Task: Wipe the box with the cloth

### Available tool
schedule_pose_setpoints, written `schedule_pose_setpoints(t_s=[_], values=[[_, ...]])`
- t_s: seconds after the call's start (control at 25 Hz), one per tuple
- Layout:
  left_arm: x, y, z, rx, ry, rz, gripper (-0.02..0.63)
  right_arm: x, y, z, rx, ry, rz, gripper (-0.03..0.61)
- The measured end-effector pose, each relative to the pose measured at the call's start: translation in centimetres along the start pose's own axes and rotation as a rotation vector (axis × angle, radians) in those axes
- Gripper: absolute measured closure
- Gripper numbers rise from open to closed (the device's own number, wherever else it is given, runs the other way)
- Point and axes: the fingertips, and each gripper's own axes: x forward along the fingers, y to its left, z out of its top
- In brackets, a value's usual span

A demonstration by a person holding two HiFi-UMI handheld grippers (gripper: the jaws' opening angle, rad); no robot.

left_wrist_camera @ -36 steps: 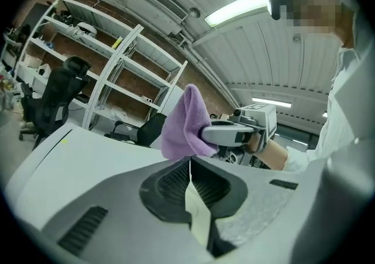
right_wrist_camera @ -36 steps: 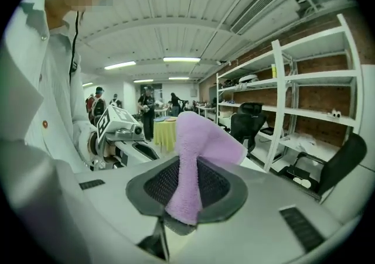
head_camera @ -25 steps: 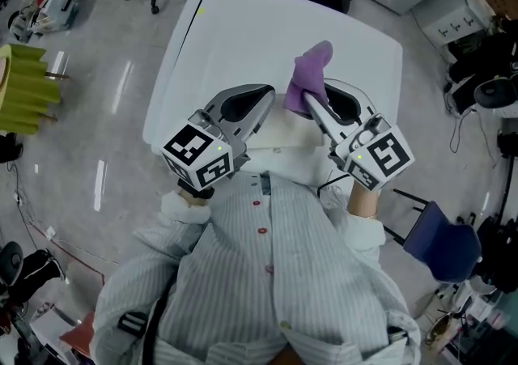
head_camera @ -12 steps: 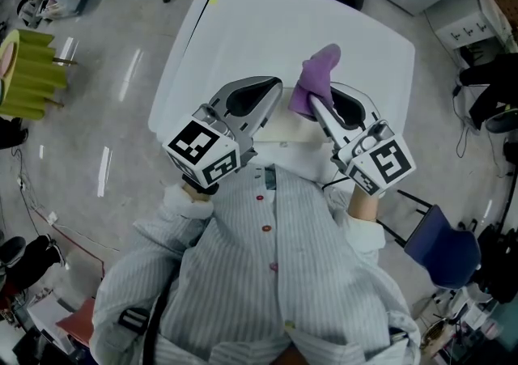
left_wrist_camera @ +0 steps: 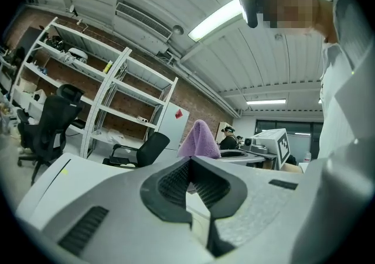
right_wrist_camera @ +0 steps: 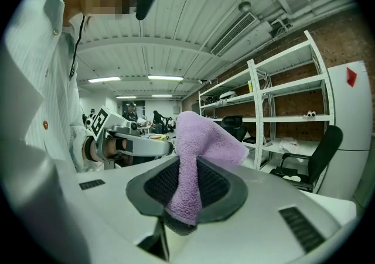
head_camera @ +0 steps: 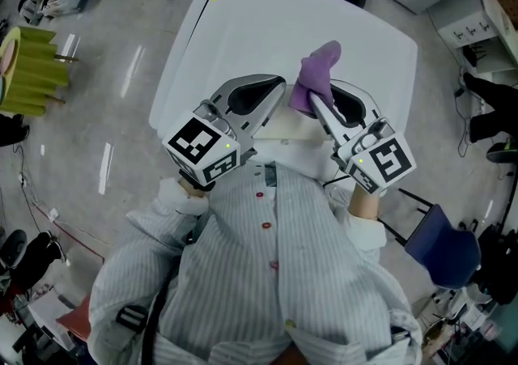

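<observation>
Two claws are held up close to the person's striped shirt (head_camera: 267, 274), above the near edge of a white counter (head_camera: 243, 23). The right claw (head_camera: 312, 104) is clenched on a purple cloth (head_camera: 317, 68). In the right gripper view the cloth (right_wrist_camera: 196, 140) runs down between the dark ribbed pads (right_wrist_camera: 161, 184) of the right claw (right_wrist_camera: 183, 195), with its lower end pinched there. Its upper part stands above the jaws and folds over to one side.

The left claw (head_camera: 275, 90) is clenched too. In the left gripper view its pads (left_wrist_camera: 173, 181) meet at the tips of the left claw (left_wrist_camera: 190, 166) with nothing between them. The cloth (left_wrist_camera: 199, 140) shows just beyond those tips.

In the head view the two claws point toward each other, tips near but apart, the cloth rising between them over the counter. A pale box (head_camera: 279, 126) lies at the counter's near edge, between and below the claws and largely hidden by them. Whether the cloth touches it cannot be told.

Around the counter lies a grey floor (head_camera: 105, 112) with a green ridged object (head_camera: 32, 72) at the left and a blue chair (head_camera: 441, 246) at the right. White shelves (left_wrist_camera: 105, 99) and a black office chair (left_wrist_camera: 140, 151) stand against a brick wall behind.
</observation>
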Motion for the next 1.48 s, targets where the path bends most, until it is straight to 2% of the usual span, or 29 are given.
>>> schedule_pose_setpoints(t_s=[0.52, 0.76, 1.24, 1.48], values=[[0.2, -0.3, 0.1, 0.072, 0.059, -0.052, 0.606, 0.3, 0.2, -0.3, -0.008, 0.03, 0.017, 0.499], [1.6, -0.6, 0.4, 0.136, 0.072, -0.078, 0.606, -0.4, -0.8, -0.8, -0.012, 0.039, 0.001, 0.499], [-0.1, 0.2, -0.3, 0.129, 0.102, -0.054, 0.606, -0.6, -0.2, -1.1, -0.004, 0.053, -0.011, 0.499], [-0.4, 1.5, -0.3, 0.124, 0.089, -0.039, 0.606, 0.9, -0.3, -1.2, -0.009, 0.055, 0.004, 0.499]])
